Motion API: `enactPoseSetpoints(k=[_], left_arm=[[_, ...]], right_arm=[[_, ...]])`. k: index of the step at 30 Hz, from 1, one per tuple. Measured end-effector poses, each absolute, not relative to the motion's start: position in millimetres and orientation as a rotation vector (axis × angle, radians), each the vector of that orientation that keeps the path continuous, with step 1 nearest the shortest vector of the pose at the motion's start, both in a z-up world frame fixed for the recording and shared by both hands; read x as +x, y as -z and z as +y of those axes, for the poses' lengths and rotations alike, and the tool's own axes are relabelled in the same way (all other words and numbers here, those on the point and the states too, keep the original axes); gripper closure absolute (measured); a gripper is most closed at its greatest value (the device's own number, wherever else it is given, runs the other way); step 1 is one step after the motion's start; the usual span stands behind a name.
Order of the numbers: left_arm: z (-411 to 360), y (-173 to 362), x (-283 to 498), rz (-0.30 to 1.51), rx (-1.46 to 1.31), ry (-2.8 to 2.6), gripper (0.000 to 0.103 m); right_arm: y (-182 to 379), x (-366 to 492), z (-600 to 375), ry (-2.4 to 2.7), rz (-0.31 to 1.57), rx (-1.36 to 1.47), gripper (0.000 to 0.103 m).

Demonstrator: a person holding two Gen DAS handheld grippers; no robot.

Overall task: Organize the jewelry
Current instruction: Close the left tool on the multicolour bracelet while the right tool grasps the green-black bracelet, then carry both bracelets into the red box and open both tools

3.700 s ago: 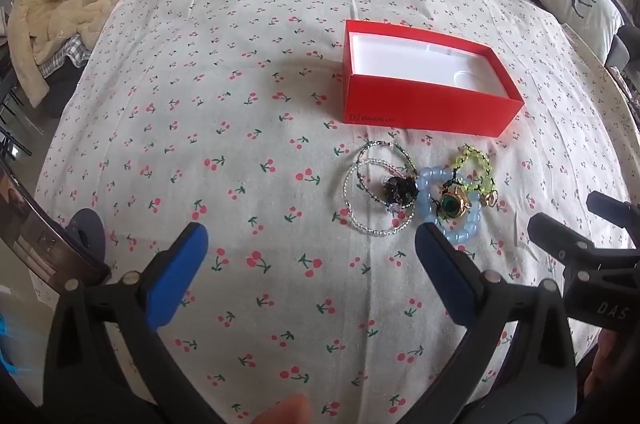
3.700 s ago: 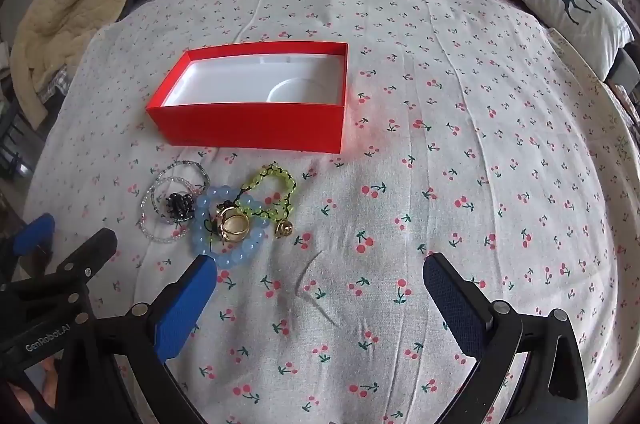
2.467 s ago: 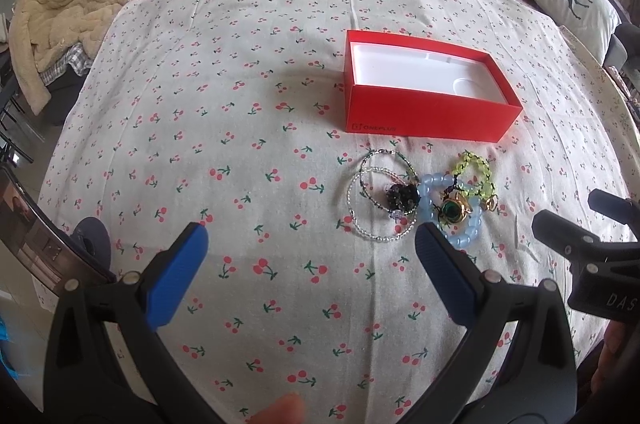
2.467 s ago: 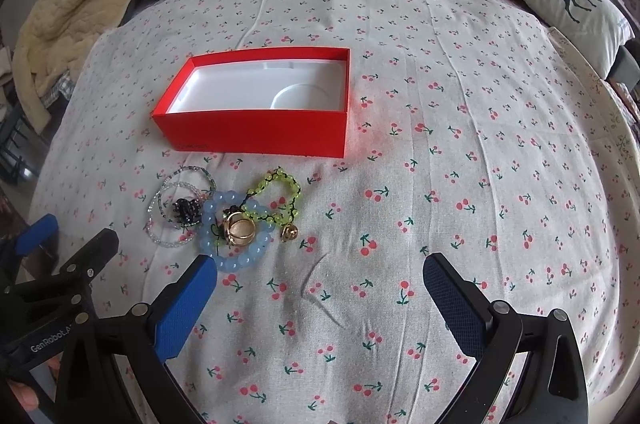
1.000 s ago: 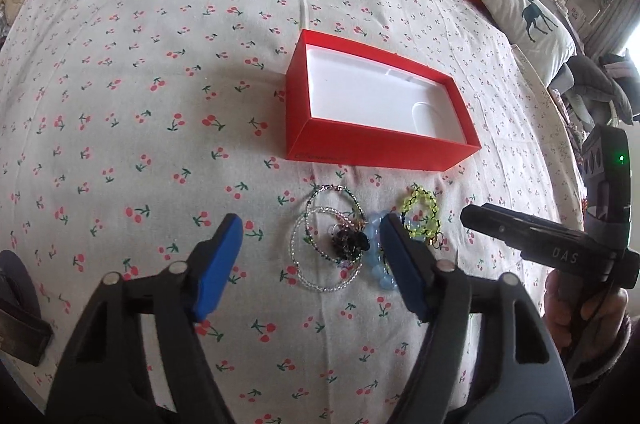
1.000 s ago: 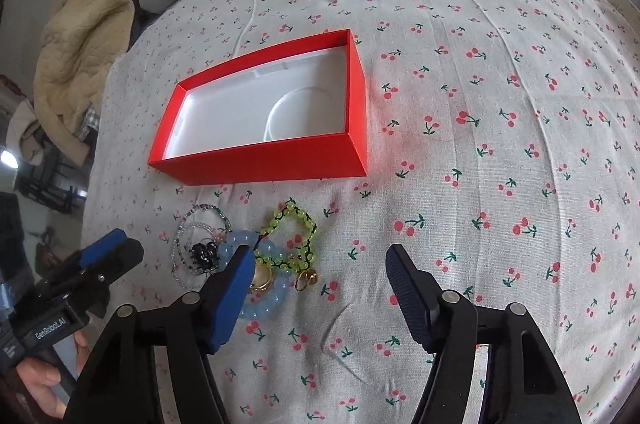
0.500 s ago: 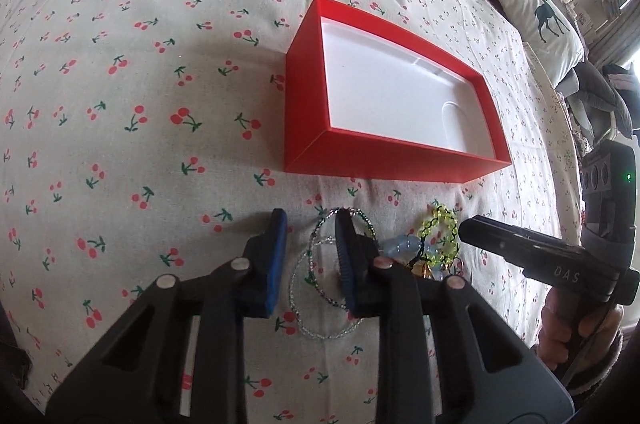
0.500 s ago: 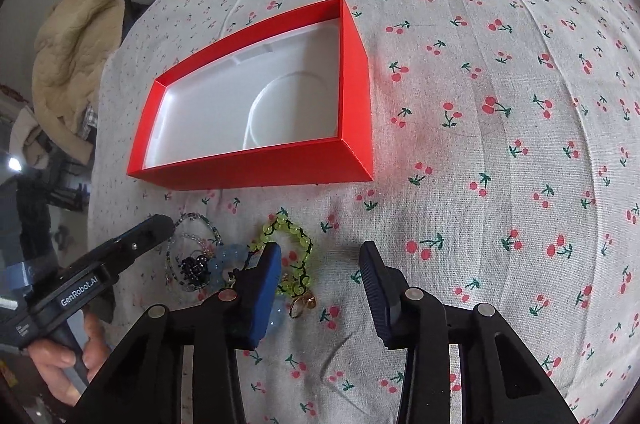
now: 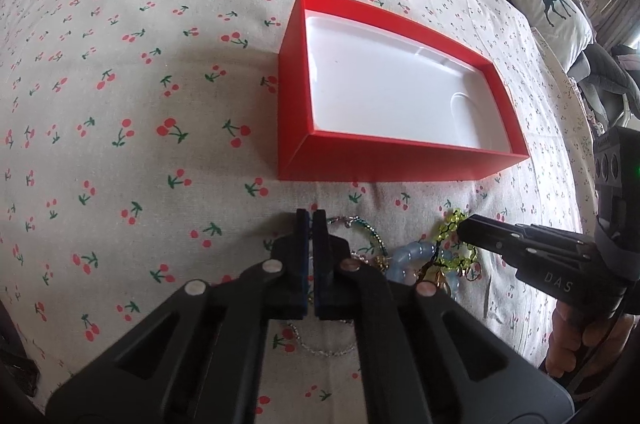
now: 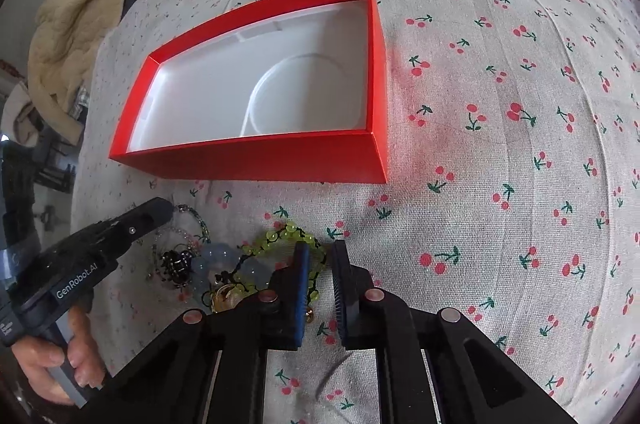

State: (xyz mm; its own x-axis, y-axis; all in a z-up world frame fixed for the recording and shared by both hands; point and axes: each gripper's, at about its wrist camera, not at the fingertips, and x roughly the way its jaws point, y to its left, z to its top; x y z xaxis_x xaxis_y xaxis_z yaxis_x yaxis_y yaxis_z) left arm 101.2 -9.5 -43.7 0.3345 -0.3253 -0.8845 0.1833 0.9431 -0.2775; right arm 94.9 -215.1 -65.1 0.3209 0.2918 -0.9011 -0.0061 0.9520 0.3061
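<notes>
Both grippers are down on the jewelry pile just in front of the red box (image 10: pixel 256 160), so I read this as the pick step, nothing boxed yet: white tray inside is bare. Left gripper (image 9: pixel 311 224): jaws have just been closing and now sit pressed together at the near-left edge of the clear bead bracelet (image 9: pixel 320 350); whether a strand is actually caught between the pads I can't tell, its own fingers hide it. Right gripper (image 10: pixel 320 252): jaws have also just been closing, now only a narrow gap, straddling the yellow-green bead bracelet (image 10: pixel 280 236); looks like a pinch on its loop, contact not confirmable. Pale blue bead bracelet (image 10: pixel 216 260) and a dark charm (image 10: pixel 176 264) lie tangled between the two. Next move, I'd say: lift slowly, check one piece comes free without dragging the rest, then carry over the near wall of the box and release. Readable text: "GenRobot.AI" on the left gripper's body, "DAS" on the right's.
</notes>
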Motion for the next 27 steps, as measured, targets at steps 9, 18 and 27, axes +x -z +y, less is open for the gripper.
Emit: enactPoseSetpoints(k=[9, 18, 27], left_arm=[[-11, 32, 95, 1.154, -0.108, 0.342, 0.102], [-11, 44, 101, 1.217, -0.13, 0.353, 0.094], [-23, 47, 102, 1.204, -0.074, 0.328, 0.094]], right_arm=[[45, 85, -213, -0.215, 1.181, 0.26, 0.097], [36, 73, -228, -0.215, 1.154, 0.276, 0.097], [39, 78, -224, -0.21, 1.164, 0.277, 0.097]])
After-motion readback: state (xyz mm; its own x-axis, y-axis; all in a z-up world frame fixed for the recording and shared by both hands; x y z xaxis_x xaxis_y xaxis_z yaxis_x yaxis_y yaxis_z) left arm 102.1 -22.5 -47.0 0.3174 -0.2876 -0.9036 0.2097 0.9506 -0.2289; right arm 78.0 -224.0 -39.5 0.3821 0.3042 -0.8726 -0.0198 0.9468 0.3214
